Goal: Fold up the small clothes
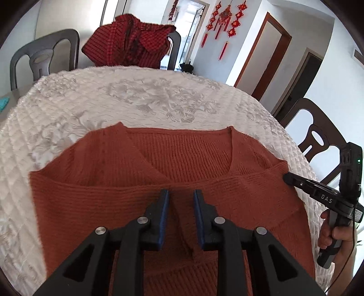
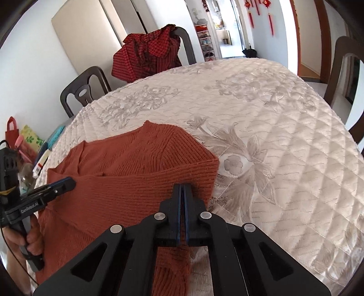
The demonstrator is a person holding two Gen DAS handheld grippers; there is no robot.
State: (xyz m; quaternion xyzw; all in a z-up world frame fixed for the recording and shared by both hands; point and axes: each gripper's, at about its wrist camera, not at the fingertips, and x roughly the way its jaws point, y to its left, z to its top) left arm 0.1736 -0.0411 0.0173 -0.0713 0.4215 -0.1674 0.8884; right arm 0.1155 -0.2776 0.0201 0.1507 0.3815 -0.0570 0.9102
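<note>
Well, rust sweater between both grippers — bare quilted tablecloth beyond.

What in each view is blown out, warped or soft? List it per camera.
Left wrist view: the bright doorway behind the chairs is overexposed, the white quilted tablecloth bows with fisheye curvature, and dark vignette fills the corners. Right wrist view: sheen glares on the tablecloth's far right, and the rust-orange knitted sweater is sharp but soft beneath the right gripper.
</note>
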